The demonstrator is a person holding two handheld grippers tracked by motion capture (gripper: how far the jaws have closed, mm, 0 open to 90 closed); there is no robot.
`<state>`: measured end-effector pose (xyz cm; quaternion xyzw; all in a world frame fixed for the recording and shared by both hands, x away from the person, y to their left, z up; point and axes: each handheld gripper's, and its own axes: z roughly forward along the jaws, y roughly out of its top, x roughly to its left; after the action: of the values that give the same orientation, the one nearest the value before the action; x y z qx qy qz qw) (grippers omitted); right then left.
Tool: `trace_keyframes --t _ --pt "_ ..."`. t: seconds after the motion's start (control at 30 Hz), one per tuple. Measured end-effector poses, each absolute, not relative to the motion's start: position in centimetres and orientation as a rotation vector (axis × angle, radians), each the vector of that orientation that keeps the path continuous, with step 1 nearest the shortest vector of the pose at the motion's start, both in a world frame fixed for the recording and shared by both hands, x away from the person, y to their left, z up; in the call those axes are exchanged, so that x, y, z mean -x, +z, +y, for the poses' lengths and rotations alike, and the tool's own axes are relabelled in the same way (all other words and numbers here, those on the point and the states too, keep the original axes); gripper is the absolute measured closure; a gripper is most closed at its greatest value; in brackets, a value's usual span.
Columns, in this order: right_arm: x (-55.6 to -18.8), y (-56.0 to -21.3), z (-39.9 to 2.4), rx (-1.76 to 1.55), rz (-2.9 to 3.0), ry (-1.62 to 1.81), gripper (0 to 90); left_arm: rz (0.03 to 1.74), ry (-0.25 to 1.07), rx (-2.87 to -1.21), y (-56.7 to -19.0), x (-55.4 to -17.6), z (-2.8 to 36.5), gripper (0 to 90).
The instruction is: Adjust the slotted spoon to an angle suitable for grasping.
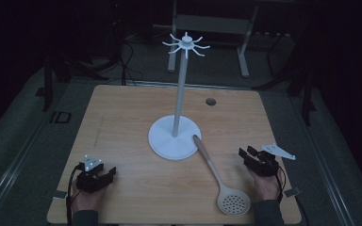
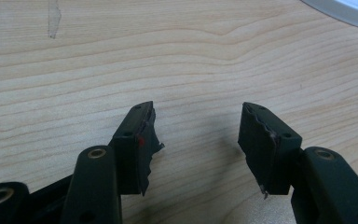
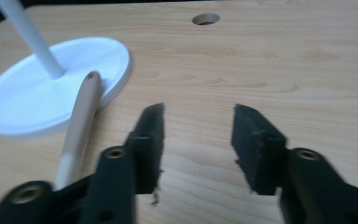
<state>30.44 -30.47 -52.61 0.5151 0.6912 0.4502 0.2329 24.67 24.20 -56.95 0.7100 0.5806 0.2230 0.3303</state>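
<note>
Two grippers, left (image 1: 104,173) and right (image 1: 248,152), rest on the table (image 1: 122,122) with fingers open and empty, while the skimmer (image 1: 219,176) lies untouched, handle tip on the stand (image 1: 174,136) base, so hanging it seems wholly left to do
</note>
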Motion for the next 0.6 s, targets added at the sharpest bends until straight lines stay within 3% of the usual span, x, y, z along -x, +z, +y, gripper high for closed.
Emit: trace_keyframes --t 0.1,0.3,0.57,0.6 --pt "-29.7 -52.0 -30.5 -1.376 1.895 1.207 48.8 1.515 0.587 -1.851 -56.9 -24.6 24.2 46.2" --pt "-28.9 -50.9 -29.5 -1.294 1.92 1.114 57.4 1.511 0.595 -1.84 -56.7 -24.5 24.3 46.5" --pt "-28.0 -49.4 -28.7 -1.23 1.935 1.077 58.5 1.506 0.617 -1.835 -56.6 -24.5 24.3 46.6" --pt "-27.9 -49.0 -28.4 -1.231 1.959 1.064 63.1 1.502 0.619 -1.839 -56.5 -24.4 24.3 46.6"
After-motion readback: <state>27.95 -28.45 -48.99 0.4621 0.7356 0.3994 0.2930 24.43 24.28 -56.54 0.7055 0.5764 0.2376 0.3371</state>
